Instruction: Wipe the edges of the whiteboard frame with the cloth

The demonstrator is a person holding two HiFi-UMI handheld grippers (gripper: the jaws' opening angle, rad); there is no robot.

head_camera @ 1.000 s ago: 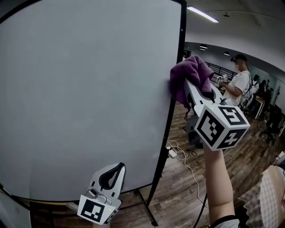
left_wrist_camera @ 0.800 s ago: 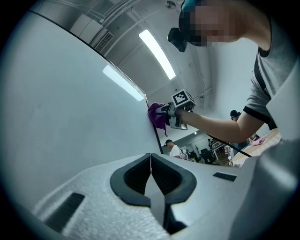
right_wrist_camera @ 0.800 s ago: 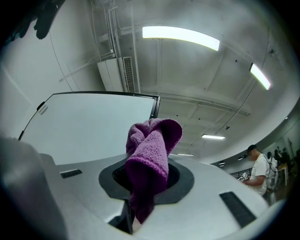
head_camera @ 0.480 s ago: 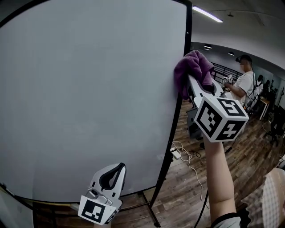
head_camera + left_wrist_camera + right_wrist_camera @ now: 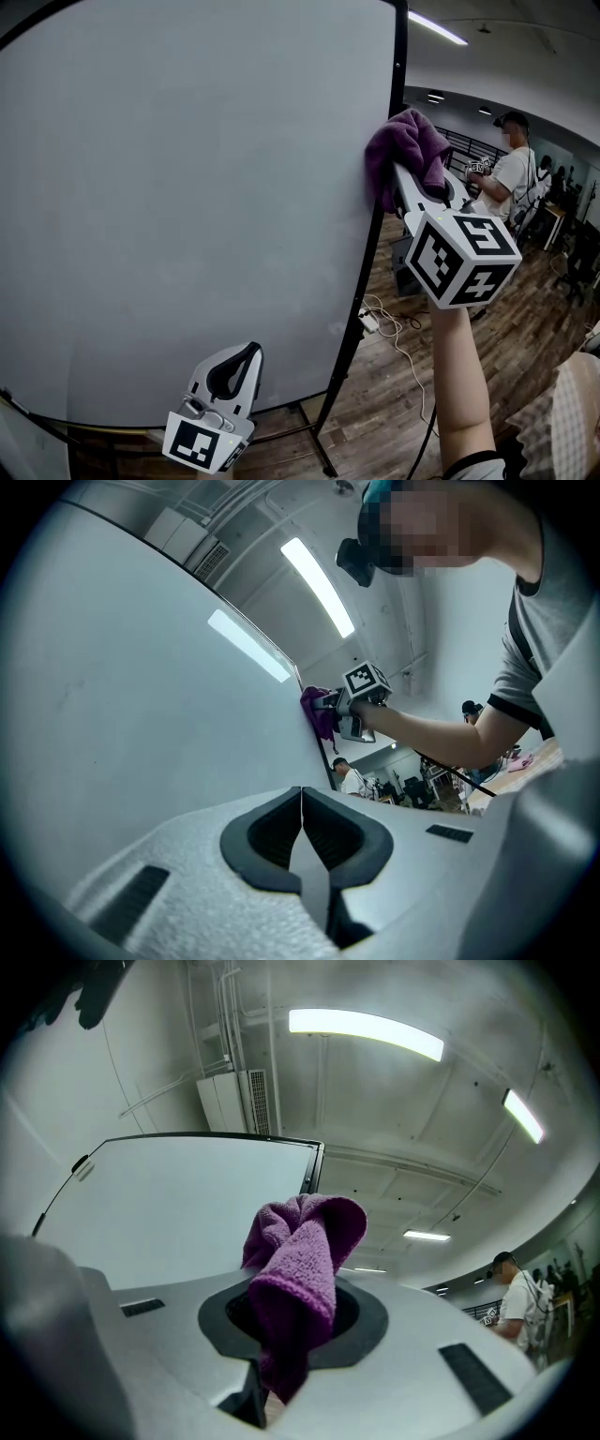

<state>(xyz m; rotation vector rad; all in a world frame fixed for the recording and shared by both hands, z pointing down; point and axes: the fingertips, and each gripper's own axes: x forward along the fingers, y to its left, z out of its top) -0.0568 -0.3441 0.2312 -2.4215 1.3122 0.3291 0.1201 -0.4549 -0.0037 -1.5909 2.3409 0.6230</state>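
Pressing against the black frame [image 5: 399, 66] on the whiteboard's [image 5: 187, 187] right edge, the purple cloth [image 5: 410, 148] sits bunched in the right tongs [image 5: 394, 183]. Their jaws are clamped on it, and a fold spills over them in the right gripper view. A bare forearm [image 5: 459, 375] holds these tongs up high. The left tongs [image 5: 242, 361] hang low near the board's bottom edge, jaws closed together on nothing. Beyond the board, a person in a white shirt [image 5: 511, 178] stands on the wooden floor [image 5: 384, 394].
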